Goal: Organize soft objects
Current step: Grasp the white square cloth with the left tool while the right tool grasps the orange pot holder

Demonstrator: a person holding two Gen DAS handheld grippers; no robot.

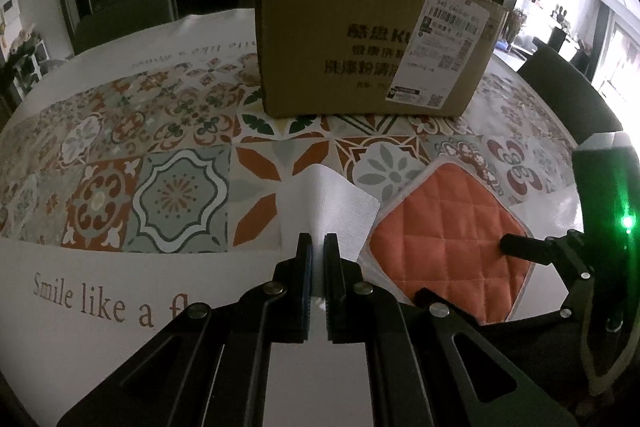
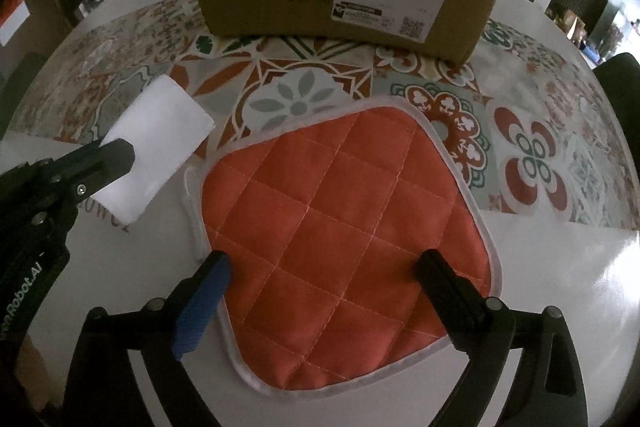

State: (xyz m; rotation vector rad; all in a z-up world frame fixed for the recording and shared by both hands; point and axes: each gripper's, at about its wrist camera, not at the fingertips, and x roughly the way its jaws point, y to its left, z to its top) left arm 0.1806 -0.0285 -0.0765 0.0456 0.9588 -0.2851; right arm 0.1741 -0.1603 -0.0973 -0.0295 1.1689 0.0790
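Orange quilted pad (image 2: 344,239) between right tool (image 2: 324,269) fingers

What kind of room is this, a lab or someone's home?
Most likely a home dining area. A patterned tablecloth printed with "Smile like a..." covers the table, a dark chair back stands beside it, and a used cardboard box with a shipping label sits on top.

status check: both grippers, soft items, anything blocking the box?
Left gripper shut on white cloth. Right gripper open over orange quilted pad, pad flat on table. Cardboard box behind both items, path looks unobstructed.
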